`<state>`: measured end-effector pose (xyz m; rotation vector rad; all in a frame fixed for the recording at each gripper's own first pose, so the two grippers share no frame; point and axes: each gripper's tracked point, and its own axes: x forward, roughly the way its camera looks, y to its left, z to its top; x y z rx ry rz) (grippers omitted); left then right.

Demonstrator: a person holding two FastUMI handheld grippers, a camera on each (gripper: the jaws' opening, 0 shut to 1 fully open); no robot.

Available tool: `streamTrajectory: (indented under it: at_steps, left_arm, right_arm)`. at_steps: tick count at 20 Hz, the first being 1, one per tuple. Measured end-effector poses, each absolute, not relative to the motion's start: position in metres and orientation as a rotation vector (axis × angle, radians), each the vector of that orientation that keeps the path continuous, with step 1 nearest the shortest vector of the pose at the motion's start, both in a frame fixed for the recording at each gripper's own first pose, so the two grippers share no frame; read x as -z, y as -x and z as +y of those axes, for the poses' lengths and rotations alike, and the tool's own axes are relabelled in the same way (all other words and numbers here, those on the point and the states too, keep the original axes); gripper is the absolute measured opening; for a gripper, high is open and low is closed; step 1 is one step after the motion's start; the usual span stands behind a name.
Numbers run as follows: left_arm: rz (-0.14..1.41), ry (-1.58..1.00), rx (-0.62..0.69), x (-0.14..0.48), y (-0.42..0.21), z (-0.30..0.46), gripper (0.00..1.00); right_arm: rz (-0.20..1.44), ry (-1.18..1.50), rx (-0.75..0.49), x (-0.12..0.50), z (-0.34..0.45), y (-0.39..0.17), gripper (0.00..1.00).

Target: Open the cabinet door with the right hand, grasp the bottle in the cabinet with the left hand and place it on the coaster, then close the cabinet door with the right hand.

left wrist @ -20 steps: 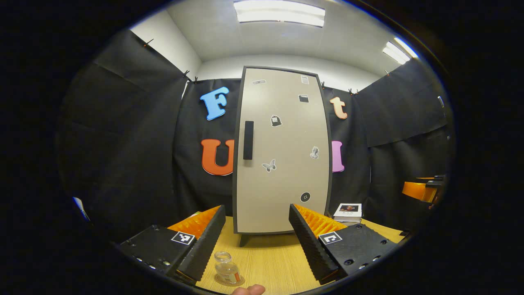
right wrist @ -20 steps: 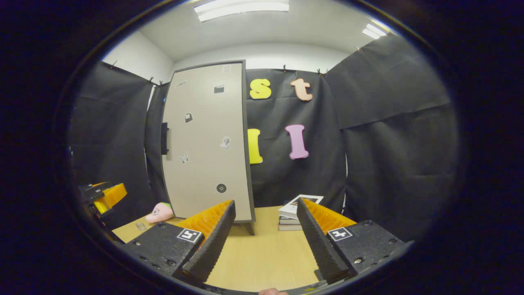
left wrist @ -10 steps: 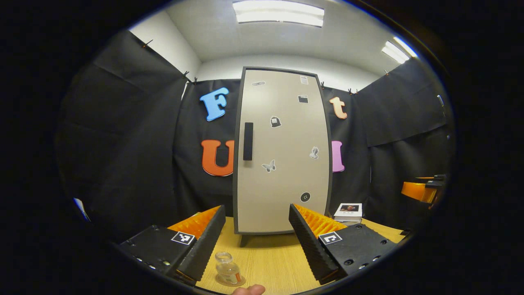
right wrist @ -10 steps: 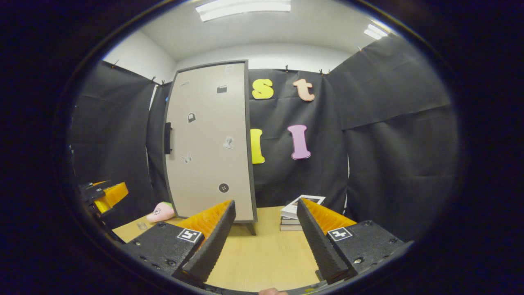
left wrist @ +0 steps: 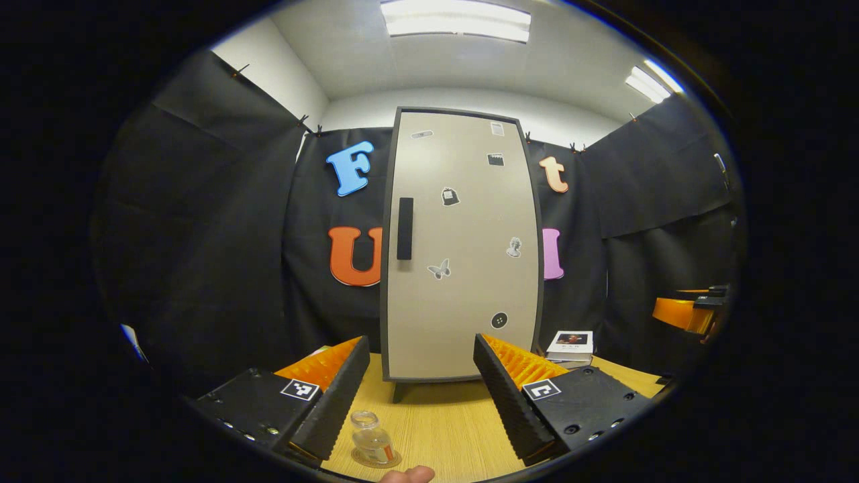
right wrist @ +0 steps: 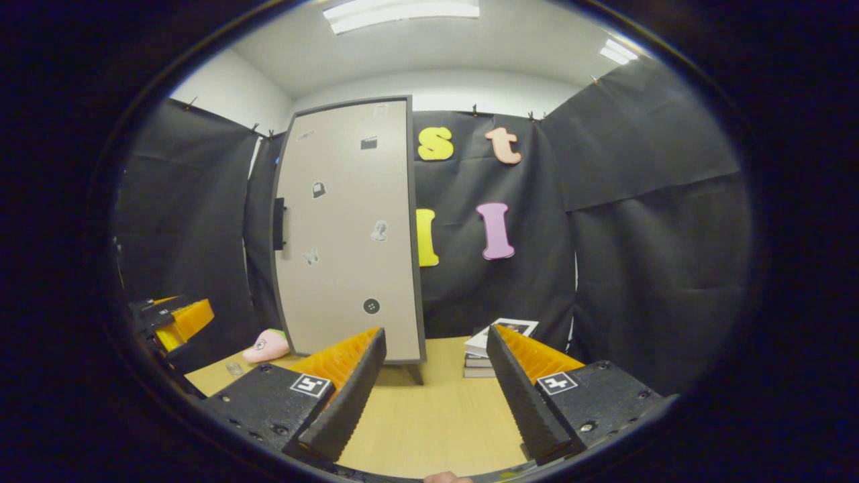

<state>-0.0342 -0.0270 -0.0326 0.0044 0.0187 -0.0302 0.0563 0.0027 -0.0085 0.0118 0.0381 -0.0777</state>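
The tall beige cabinet (left wrist: 460,248) stands shut at the back of the wooden table, with a dark handle (left wrist: 405,228) on the left edge of its door. A small clear glass bottle (left wrist: 371,439) stands upright on a round coaster (left wrist: 392,461) near the front edge, just right of my left gripper's left finger. My left gripper (left wrist: 421,343) is open with nothing between its fingers. My right gripper (right wrist: 436,333) is open too, facing the cabinet (right wrist: 349,235) from the right. It also appears in the left gripper view as the right gripper (left wrist: 691,312), far right.
A stack of books (right wrist: 493,342) lies right of the cabinet, also seen as books (left wrist: 570,345). A pink soft thing (right wrist: 266,347) lies left of the cabinet's foot. The tiny bottle (right wrist: 233,369) and my left gripper (right wrist: 171,322) appear at far left. Black cloth walls surround the table (right wrist: 429,416).
The right gripper's view has drifted a little, so the cabinet and books sit slightly further right. The left gripper has barely moved. Door, bottle and both grippers are as before.
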Motion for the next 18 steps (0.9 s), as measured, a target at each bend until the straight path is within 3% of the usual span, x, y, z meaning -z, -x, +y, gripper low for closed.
streamTrajectory:
  at_steps: [7,8,10,11,17,18]
  left_arm:
    - [0.019,0.001,0.04,0.0313,0.0319,-0.0298,0.94]
    - [0.019,0.0,0.042,0.0323,0.0319,-0.0301,0.94]
    - [0.02,-0.006,0.043,0.0316,0.0322,-0.0301,0.94]
    - [0.017,-0.005,0.044,0.0306,0.0322,-0.0305,0.94]
    - [0.016,-0.011,0.052,0.0295,0.032,-0.0324,0.94]
    - [0.013,-0.011,0.052,0.0284,0.0317,-0.033,0.94]
  right_arm:
    - [0.04,-0.011,0.078,0.008,0.0043,-0.061,0.96]
    - [0.039,-0.01,0.077,0.0074,0.0049,-0.0624,0.93]
    - [0.034,-0.012,0.073,0.0062,0.0062,-0.0628,1.0]
    - [0.033,-0.013,0.073,0.0062,0.0067,-0.0628,0.96]
    - [0.021,-0.016,0.077,0.0037,0.0053,-0.0622,0.97]
    - [0.022,-0.017,0.076,0.0039,0.0056,-0.0618,0.93]
